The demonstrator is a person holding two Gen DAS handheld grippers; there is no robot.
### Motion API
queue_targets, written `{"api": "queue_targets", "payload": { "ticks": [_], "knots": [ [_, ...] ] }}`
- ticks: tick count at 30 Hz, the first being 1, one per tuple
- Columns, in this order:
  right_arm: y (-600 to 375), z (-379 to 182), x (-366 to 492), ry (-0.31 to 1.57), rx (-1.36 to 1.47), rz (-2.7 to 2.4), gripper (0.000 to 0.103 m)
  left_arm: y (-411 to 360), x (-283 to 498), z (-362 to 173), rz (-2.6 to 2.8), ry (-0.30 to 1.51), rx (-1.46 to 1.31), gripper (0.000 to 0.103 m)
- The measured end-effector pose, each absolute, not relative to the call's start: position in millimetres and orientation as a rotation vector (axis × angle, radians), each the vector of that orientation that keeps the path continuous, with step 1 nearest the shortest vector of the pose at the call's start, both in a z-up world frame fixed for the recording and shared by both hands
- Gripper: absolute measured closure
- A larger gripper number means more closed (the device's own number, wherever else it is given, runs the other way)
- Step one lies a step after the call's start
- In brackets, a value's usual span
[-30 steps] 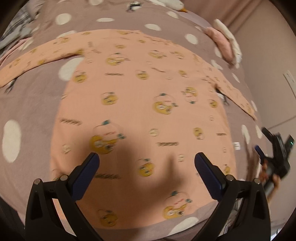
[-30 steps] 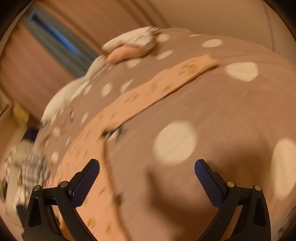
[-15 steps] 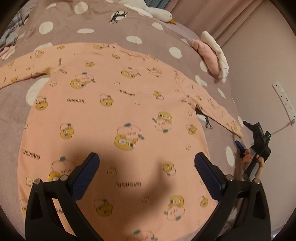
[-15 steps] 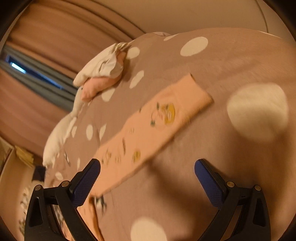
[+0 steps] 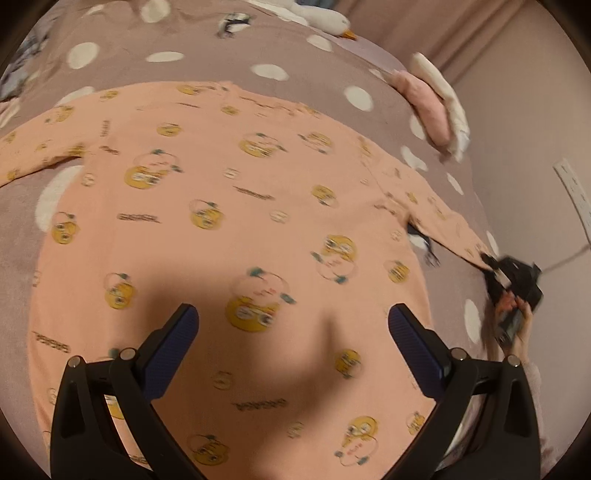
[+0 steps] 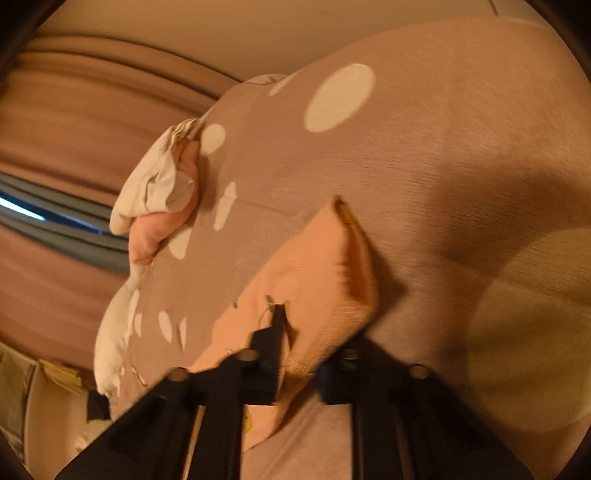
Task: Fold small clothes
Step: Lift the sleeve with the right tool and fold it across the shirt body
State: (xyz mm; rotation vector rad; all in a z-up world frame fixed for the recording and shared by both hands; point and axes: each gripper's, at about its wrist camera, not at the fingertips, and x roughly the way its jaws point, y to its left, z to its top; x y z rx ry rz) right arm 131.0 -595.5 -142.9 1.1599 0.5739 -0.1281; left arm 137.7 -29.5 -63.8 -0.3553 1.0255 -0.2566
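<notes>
Jaws on my right gripper (image 6: 299, 354) have just snapped together, and they pinch the cuff of the sleeve (image 6: 321, 280). Cloth is squeezed between the two pads and puffs up past them. My left gripper (image 5: 293, 332) has its jaws wide apart with nothing between them. It hangs over the near part of the top (image 5: 229, 236).

That top is peach with little yellow faces on it. It lies flat and spread out on the bed (image 5: 22, 229), taking up most of the middle. One sleeve goes off to the left. The other sleeve goes out to the right, and its end is where my right gripper (image 5: 513, 273) has hold of it, near the right edge of the bed. My hand (image 5: 517, 325) shows just below that gripper.

My bed has a brown cover (image 6: 461, 147) with big white dots and some small bird pictures. At the far right of the bed sits a pile (image 5: 436, 107) of pink and white clothes. A white toy goose (image 5: 325, 20) lies at the far edge. More clothes (image 5: 22, 62) show at the far left, but they are too blurry to tell apart.

Past the bed are pinkish curtains (image 6: 74, 122), with a dark gap of window (image 6: 44, 218) between them. A plain wall (image 5: 517, 166) runs along the right side, with a white power strip (image 5: 576, 195) on it.
</notes>
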Motion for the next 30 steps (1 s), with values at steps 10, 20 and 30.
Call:
{"api": "queue_targets", "payload": {
  "ticks": [10,20,30],
  "knots": [
    [-533.1,-55.4,152.1,0.646,0.869,-0.063,0.093,14.3,133.4,-66.1,-0.164,1.027,-0.318,0.0],
    [-348.0,72.7,211.2,0.62,0.474,0.115,0.093,80.8,112.2,-56.0,-0.117,0.972,-0.362,0.0],
    [-112.4,32.2,230.1,0.684,-0.03,0.288,0.093,131.5,101.6,-56.3,-0.059,0.934,-0.405,0.0]
  ]
}}
